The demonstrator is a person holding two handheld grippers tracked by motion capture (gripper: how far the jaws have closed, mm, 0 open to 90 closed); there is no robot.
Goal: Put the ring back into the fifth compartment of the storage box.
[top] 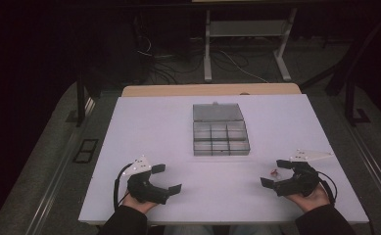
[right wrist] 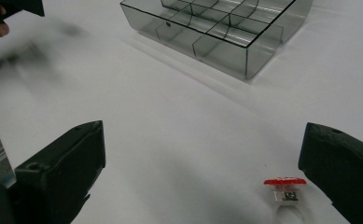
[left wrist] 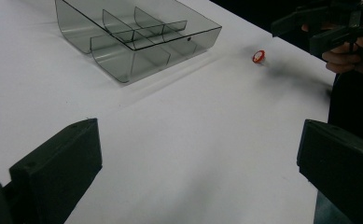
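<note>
Left gripper [top: 166,178] at seven o'clock: jaws apart, empty. Compartment box [top: 221,135] at centre, lid open. Right gripper [top: 275,173] at four o'clock, likewise spread; red-topped ring [right wrist: 285,191] just beside. Probably light, rigid, slippery: best pinched across the band.

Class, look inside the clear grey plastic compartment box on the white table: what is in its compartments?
The clear grey plastic compartment box lies open, and its visible compartments look empty. Far cells are partly masked by dividers and glare. The small red-topped ring lies outside it on the white table, near the right gripper.
</note>
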